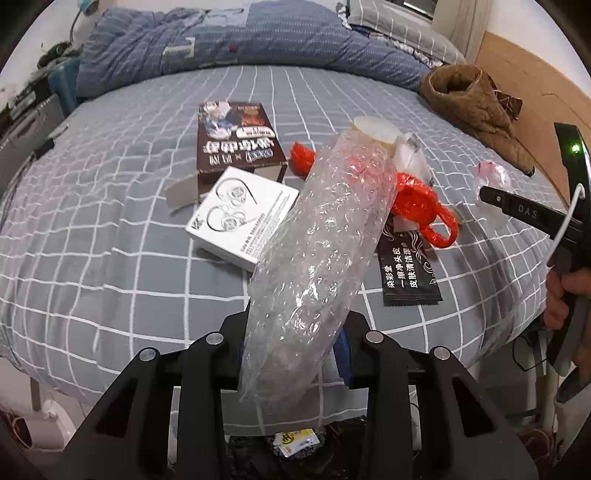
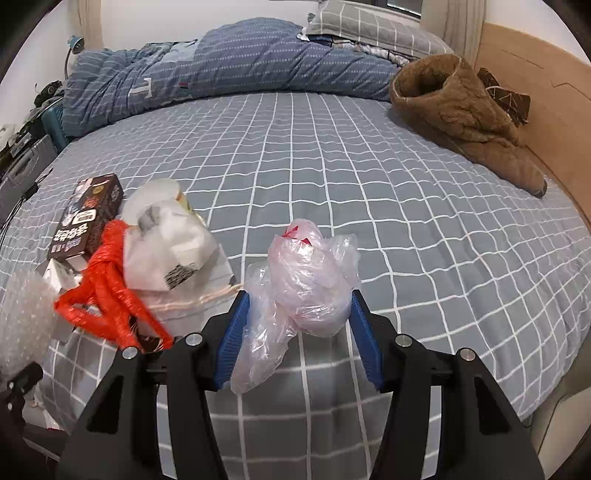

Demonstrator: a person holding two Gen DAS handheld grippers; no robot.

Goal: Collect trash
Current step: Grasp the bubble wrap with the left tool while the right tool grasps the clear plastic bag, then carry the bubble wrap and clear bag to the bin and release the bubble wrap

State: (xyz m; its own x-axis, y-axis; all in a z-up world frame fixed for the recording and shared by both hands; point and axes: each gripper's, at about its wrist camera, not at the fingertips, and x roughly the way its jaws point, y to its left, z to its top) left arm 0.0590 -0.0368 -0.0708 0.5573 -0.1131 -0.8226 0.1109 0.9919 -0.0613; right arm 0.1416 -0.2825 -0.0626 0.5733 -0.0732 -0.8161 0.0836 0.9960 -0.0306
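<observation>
Left gripper (image 1: 295,332): angled steeply down over the near edge of the bed; jaws pinching the lower part of a roll of bubble wrap (image 1: 317,251), pressed into it from both sides.
Bubble wrap: clear, long, slanting up and away from the jaws toward the far right, lifted off the bed sheet (image 1: 110,266); passes in front of the white box and the red bag.
Right gripper (image 2: 299,328): tilted steeply down, seen in the left view at the right edge with a hand (image 1: 561,299) around its handle; jaws partway closed, blue pads (image 2: 364,339) pressing on either side of a crumpled clear plastic bag (image 2: 306,284).
Clear plastic bag: pinkish, bunched between the jaws, a loose tail hanging down on the left pad's side; a bit of red at its far tip.
Bed sheet: grey with a white grid, covering the whole bed.
Trash still on the bed, left part: brown printed box (image 1: 236,136) farthest, white earphone box (image 1: 240,218) just near of it, red plastic bag (image 1: 421,206) to the right, white bag (image 2: 166,240) touching the red one, black sachet (image 1: 406,273) near of the red bag.
Far side: blue quilt (image 2: 229,62) bunched along the far edge, pillow (image 2: 369,22) behind it.
Far right: brown fleece garment (image 2: 461,114) beside the wooden headboard (image 2: 546,110).
</observation>
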